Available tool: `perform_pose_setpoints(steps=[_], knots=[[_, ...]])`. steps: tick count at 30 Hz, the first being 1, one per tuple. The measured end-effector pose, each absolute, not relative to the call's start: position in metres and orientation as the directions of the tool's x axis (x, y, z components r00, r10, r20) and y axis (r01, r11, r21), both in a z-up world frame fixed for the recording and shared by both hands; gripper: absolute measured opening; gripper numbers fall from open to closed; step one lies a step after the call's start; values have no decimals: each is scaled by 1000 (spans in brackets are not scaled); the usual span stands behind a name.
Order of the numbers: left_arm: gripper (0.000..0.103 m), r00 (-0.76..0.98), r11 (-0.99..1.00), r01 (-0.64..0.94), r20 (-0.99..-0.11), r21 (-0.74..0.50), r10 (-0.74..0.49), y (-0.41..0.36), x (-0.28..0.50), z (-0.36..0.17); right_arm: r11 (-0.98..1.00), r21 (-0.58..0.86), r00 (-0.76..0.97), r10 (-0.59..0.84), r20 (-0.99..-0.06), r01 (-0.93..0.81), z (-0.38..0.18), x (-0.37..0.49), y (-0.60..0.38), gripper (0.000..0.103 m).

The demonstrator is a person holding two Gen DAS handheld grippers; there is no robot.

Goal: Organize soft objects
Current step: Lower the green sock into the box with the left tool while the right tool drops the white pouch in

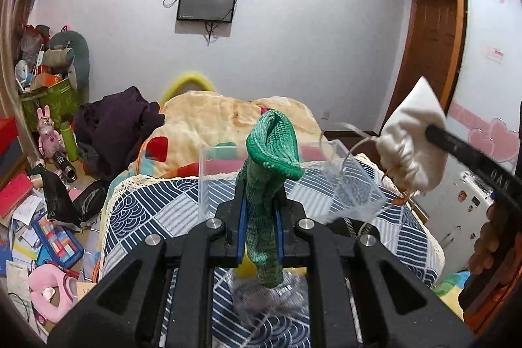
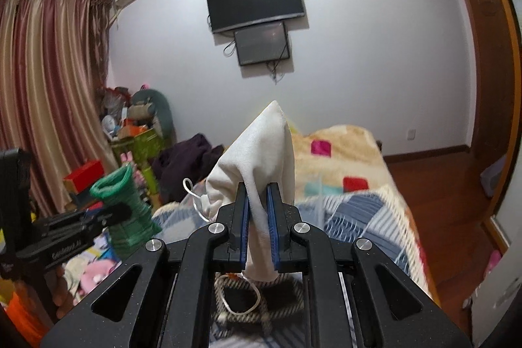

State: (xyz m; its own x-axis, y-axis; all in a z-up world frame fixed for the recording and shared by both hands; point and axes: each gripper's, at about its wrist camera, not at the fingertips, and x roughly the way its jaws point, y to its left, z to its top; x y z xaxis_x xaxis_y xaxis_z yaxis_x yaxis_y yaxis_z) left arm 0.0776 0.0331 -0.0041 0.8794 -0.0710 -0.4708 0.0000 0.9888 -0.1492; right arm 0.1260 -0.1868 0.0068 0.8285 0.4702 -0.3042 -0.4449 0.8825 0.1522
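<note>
My left gripper (image 1: 260, 211) is shut on a green knitted pouch (image 1: 272, 152) and holds it upright above the bed; it also shows in the right wrist view (image 2: 125, 207). My right gripper (image 2: 258, 211) is shut on a white drawstring cloth bag (image 2: 257, 152), held up in the air; this bag shows in the left wrist view (image 1: 411, 136) at the right. A clear plastic box (image 1: 222, 172) stands on the patterned bedspread (image 1: 156, 211) just beyond the green pouch.
A blanket with coloured patches (image 2: 342, 145) covers the far bed. Dark clothes (image 1: 117, 123) lie at its left. The floor at left is cluttered with books, bags and toys (image 1: 49, 234). A wooden wardrobe (image 1: 430, 31) stands at right.
</note>
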Motion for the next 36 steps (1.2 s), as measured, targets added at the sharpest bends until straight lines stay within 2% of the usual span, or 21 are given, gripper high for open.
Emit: perform_pose_setpoints(steps=[7, 16, 27, 32, 34, 36], knots=[[13, 863, 987, -10, -500, -163, -74, 39, 116, -9, 895, 197, 842, 444, -307, -400, 7, 163, -174, 10], [13, 799, 984, 6, -591, -179, -112, 38, 169, -36, 882, 257, 751, 471, -463, -394, -35, 194, -164, 10], [13, 709, 991, 17, -697, -133, -105, 23, 205, -73, 892, 154, 656, 422, -626, -426, -64, 207, -139, 10], [18, 704, 990, 17, -701, -141, -112, 26, 200, -73, 897, 92, 656, 383, -651, -432, -67, 204, -139, 10], [19, 707, 990, 27, -697, -141, -118, 26, 196, -70, 900, 80, 660, 371, -654, -428, -66, 203, -141, 12], [25, 714, 990, 34, -690, -135, -118, 27, 190, -65, 901, 74, 663, 368, -652, -428, -64, 200, -144, 20]])
